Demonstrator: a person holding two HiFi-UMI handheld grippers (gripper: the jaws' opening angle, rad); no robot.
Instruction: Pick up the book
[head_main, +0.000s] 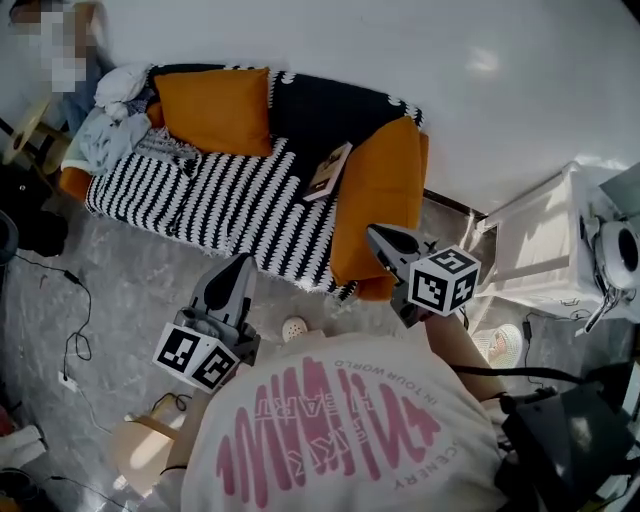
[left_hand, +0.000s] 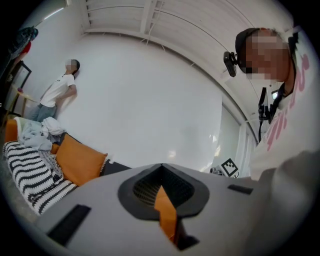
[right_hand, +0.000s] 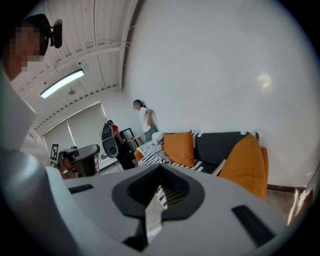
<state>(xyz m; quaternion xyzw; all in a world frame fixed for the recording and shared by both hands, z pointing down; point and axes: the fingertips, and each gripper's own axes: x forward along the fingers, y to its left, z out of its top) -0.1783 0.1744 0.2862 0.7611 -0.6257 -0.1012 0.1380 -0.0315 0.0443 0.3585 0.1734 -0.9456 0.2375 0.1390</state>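
Note:
The book (head_main: 328, 171) has a tan cover and leans on the striped sofa (head_main: 200, 195) against the big orange cushion (head_main: 375, 210). In the right gripper view the book (right_hand: 218, 167) shows as a thin tan edge beside that cushion (right_hand: 245, 162). My left gripper (head_main: 240, 267) hangs over the floor in front of the sofa, well short of the book, with its jaws together and nothing in them. My right gripper (head_main: 380, 236) is level with the big cushion's lower end, jaws together and empty. The left gripper view (left_hand: 161, 172) shows the sofa's far end, not the book.
A second orange cushion (head_main: 215, 110) and a heap of clothes (head_main: 110, 125) lie on the sofa's left half. A person (head_main: 60, 50) stands by the wall beyond it. A white shelf unit (head_main: 545, 240) stands at the right. Cables (head_main: 70, 320) and slippers (head_main: 295, 328) lie on the floor.

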